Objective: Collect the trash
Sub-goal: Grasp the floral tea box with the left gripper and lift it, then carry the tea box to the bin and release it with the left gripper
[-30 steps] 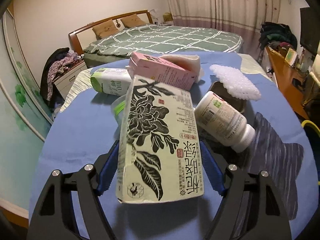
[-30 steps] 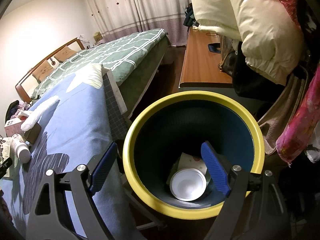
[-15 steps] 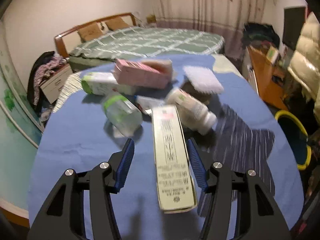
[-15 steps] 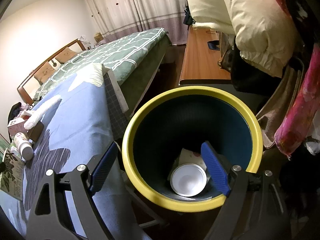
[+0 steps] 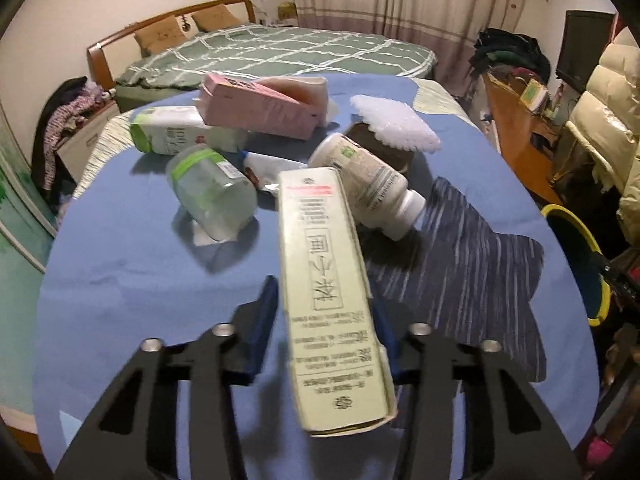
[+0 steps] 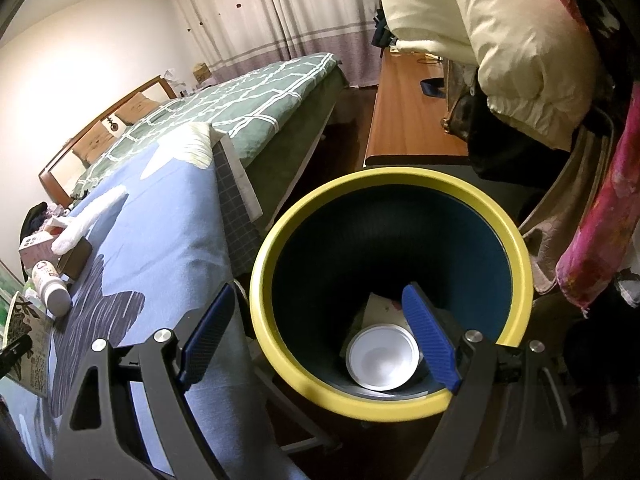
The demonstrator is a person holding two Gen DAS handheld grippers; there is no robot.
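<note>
The left gripper (image 5: 326, 324) has its 2 blue pads closed in on a long pale green carton (image 5: 330, 292), which is turned narrow side up with its printed characters facing the camera. The right pad sits against the box; the left pad (image 5: 262, 330) looks just beside it, and whether it truly touches is hard to say. The carton juts forward and a little left from between the fingers, raised over the blue tablecloth (image 5: 132, 280).

Ahead of this gripper lies the rest of the trash. A clear plastic jar (image 5: 212, 194) with a green band is on its side, forward and to the left. A white pill bottle (image 5: 370, 186) lies forward and slightly right, just beyond the carton's far end. Farther out, a pink box (image 5: 260, 110) rests tilted on a white-and-green container (image 5: 172, 130), and a white bubbly sheet (image 5: 394, 130) sits atop a dark tray. Off to the far right — the yellow rim of the bin (image 5: 586, 248).

Over on the right wrist view, the right gripper (image 6: 320, 334) is spread wide and carries nothing, poised above the yellow-rimmed trash bin (image 6: 516, 248). Its left finger is over the cloth edge, its right finger over the bin's mouth. Down inside the dark bin — a white round lid (image 6: 382, 358) on some paper. The carton (image 6: 26, 340) shows at the far left edge.
</note>
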